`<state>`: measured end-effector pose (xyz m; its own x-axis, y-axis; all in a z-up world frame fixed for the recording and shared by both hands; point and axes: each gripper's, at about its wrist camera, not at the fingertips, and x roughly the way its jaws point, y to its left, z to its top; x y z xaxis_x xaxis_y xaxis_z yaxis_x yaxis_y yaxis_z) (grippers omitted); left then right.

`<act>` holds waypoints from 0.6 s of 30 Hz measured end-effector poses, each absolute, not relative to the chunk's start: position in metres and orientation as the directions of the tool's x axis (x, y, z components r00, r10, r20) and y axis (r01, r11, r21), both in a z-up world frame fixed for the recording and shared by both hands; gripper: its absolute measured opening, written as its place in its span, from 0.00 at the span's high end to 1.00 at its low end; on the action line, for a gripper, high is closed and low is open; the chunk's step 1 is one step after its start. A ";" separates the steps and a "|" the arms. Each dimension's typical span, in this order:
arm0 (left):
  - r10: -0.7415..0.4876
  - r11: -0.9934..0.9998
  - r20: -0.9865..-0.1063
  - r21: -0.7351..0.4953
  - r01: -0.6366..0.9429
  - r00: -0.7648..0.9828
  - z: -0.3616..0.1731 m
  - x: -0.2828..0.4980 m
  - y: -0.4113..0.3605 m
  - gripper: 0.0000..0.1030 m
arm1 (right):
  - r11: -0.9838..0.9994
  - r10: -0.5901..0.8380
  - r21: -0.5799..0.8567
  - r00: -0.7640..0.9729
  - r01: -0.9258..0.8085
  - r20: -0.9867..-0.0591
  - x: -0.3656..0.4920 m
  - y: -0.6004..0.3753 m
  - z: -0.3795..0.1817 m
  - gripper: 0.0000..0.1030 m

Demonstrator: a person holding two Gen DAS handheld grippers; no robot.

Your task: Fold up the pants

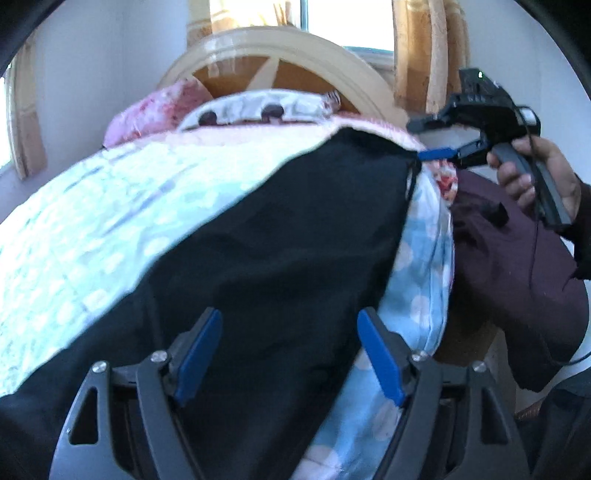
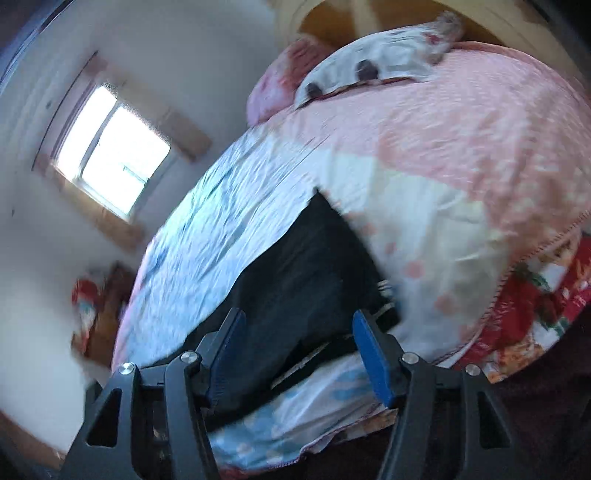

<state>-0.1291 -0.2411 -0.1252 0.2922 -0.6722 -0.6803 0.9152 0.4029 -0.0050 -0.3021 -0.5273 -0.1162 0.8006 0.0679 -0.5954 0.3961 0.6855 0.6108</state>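
Now black pants (image 1: 280, 229) flat on bed (image 1: 92, 221), long axis toward headboard (image 1: 280, 48); both tools spread wide, empty.

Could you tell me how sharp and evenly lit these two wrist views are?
Left wrist view: mostly sharp, the black pants crisp, the window blown out white, fisheye bending the bedspread. Right wrist view: smeared by motion blur across the pink blanket and wall, the window glaring, only the right gripper sharp.

Black pants (image 1: 280, 236) lie spread across the bed (image 1: 92, 221). The left hand-held gripper (image 1: 290, 354) hovers over them, blue pads apart. A hand (image 1: 535, 177) grips the right hand-held gripper (image 1: 436, 153) at the pants' far corner.
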 end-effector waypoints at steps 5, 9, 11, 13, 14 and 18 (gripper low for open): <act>-0.632 0.385 -0.729 -0.003 0.923 0.262 -0.147 -0.136 -0.247 0.24 | 0.628 0.027 0.646 0.817 0.434 -0.576 -0.322 -0.537 -0.120 0.40; -0.632 0.388 -0.728 0.000 0.922 0.266 -0.150 -0.137 -0.247 0.24 | 0.612 0.037 0.652 0.809 0.446 -0.587 -0.331 -0.539 -0.126 0.40; -0.634 0.387 -0.727 -0.003 0.922 0.264 -0.150 -0.137 -0.247 0.24 | 0.628 0.062 0.660 0.819 0.412 -0.570 -0.327 -0.539 -0.128 0.40; -0.631 0.386 -0.728 0.006 0.923 0.268 -0.150 -0.138 -0.247 0.23 | 0.627 0.083 0.671 0.823 0.395 -0.561 -0.322 -0.539 -0.129 0.40; -0.632 0.385 -0.727 0.007 0.923 0.269 -0.150 -0.139 -0.247 0.23 | 0.619 0.085 0.677 0.822 0.399 -0.563 -0.319 -0.541 -0.131 0.40; -0.632 0.387 -0.728 0.000 0.922 0.265 -0.148 -0.138 -0.248 0.23 | 0.585 0.098 0.709 0.834 0.394 -0.544 -0.318 -0.546 -0.132 0.40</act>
